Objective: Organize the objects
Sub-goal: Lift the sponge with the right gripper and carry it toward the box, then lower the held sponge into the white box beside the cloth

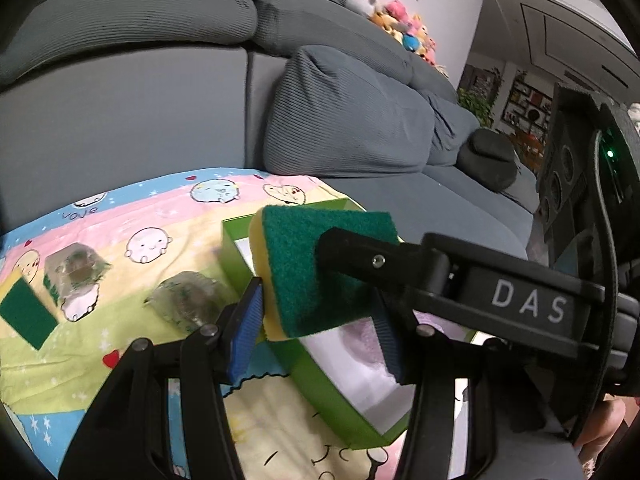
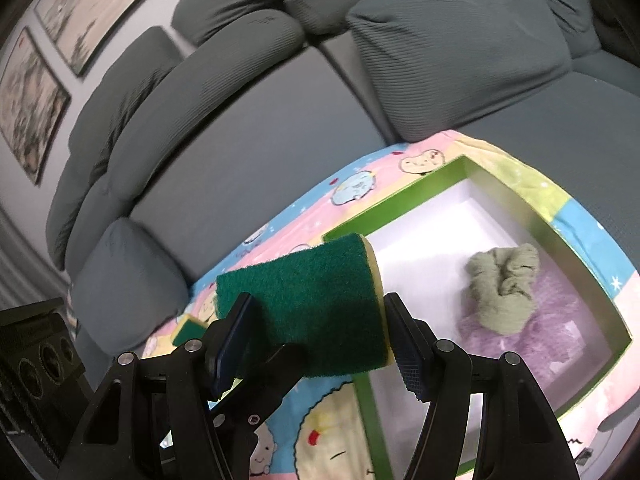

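Both grippers clamp one sponge (image 1: 304, 256): the left gripper (image 1: 318, 322) and the right gripper (image 2: 316, 332) each press their pads into its edges at 9 and 3 o'clock. It hangs over the box's (image 2: 516, 200) near wall, with cloths (image 2: 502, 284) inside at 3 o'clock. Best to carry it to the bare floor at 1 o'clock, hands moving together so nothing twists, then lower and release.

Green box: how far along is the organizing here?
Done: an olive cloth and a purple fluffy item lie in the green box. In hand: the left gripper and right gripper both clamp one sponge by the box. Left: a second sponge and two clear-wrapped packets on the cartoon-print sheet.
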